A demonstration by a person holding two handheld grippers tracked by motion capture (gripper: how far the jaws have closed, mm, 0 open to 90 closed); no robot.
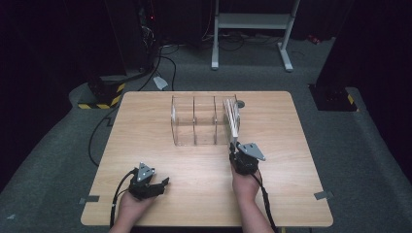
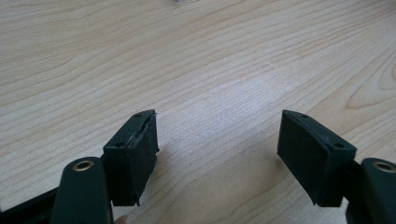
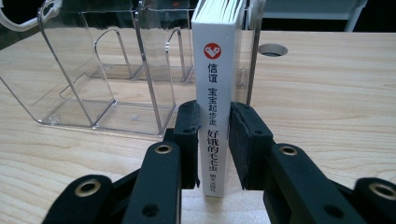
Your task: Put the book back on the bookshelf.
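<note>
White book (image 3: 215, 93) spine carried a red round logo with a white heart-like mark, then vertical Chinese print: 信谊 at the top, 宝宝起步走 below, then 好饿的毛毛虫. Small print at the bottom was unreadable.

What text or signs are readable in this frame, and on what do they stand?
"信谊" on the white book spine, under a red round logo with a white heart shape.
"宝宝起步走" below it on the same spine.
"好饿的毛毛虫" further down, between the pads of the right claw.
Small print at the spine's foot: too small to read.
</note>
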